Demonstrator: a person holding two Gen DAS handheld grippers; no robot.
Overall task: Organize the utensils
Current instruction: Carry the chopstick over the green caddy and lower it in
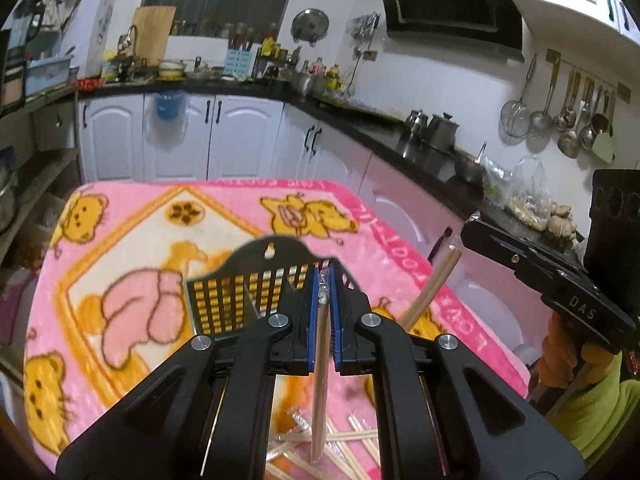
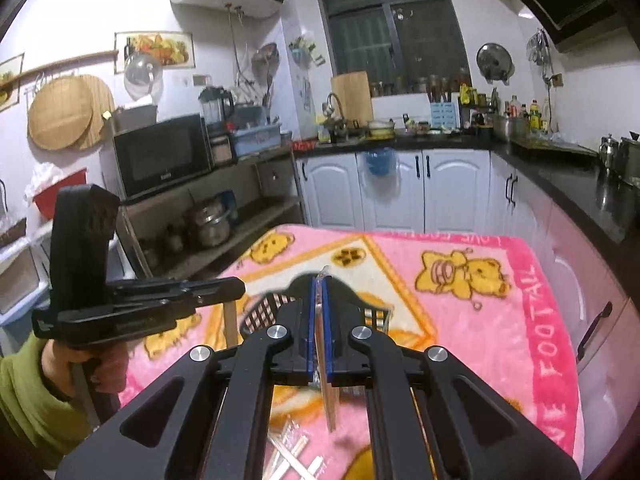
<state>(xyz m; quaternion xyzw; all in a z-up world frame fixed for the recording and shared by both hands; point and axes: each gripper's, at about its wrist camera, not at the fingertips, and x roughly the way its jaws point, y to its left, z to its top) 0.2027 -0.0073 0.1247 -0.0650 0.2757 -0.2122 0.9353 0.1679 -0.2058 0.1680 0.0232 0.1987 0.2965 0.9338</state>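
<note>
My left gripper (image 1: 323, 300) is shut on a wrapped pair of wooden chopsticks (image 1: 320, 380) that hangs down, held above the black mesh utensil basket (image 1: 240, 292) on the pink blanket. My right gripper (image 2: 319, 320) is shut on another wrapped pair of chopsticks (image 2: 330, 404), also over the basket (image 2: 264, 312). The right gripper shows at the right of the left wrist view (image 1: 472, 236), with a pair of chopsticks (image 1: 432, 284) slanting below it. The left gripper shows at the left of the right wrist view (image 2: 236, 288). Several loose chopsticks (image 1: 344, 444) lie on the blanket near me.
The pink cartoon blanket (image 1: 120, 240) covers a table. White cabinets and a black counter (image 1: 360, 120) with pots run behind and to the right. A shelf with a microwave (image 2: 160, 156) stands to the left. Hanging ladles (image 1: 568, 116) are on the right wall.
</note>
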